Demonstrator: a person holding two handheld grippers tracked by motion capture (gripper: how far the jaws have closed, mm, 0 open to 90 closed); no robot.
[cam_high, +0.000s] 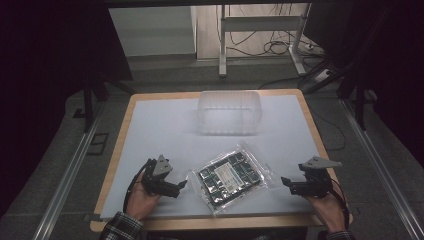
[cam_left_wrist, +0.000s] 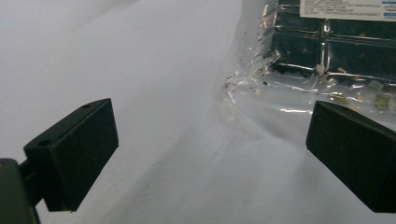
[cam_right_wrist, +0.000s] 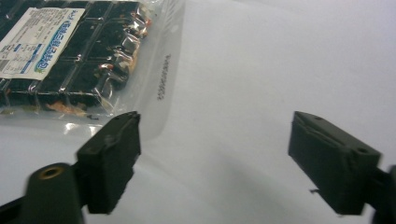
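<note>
A clear plastic bag (cam_high: 231, 175) holding a dark tray of small compartments with a white label lies flat near the table's front edge. My left gripper (cam_high: 182, 186) rests just left of the bag, jaws wide apart with nothing between them. In the left gripper view the bag (cam_left_wrist: 327, 51) sits ahead to the right, its sealed edge near the right jaw. To the bag's right my right gripper (cam_high: 286, 183) stands open and empty. The right gripper view has the bag (cam_right_wrist: 79, 51) at upper left, its clear edge close to the left jaw.
A clear plastic container (cam_high: 229, 112) stands at the back middle of the white table top (cam_high: 165, 130). The wooden table edge (cam_high: 120, 135) frames the sheet. Beyond the table are a desk frame and cables on the floor (cam_high: 270, 47).
</note>
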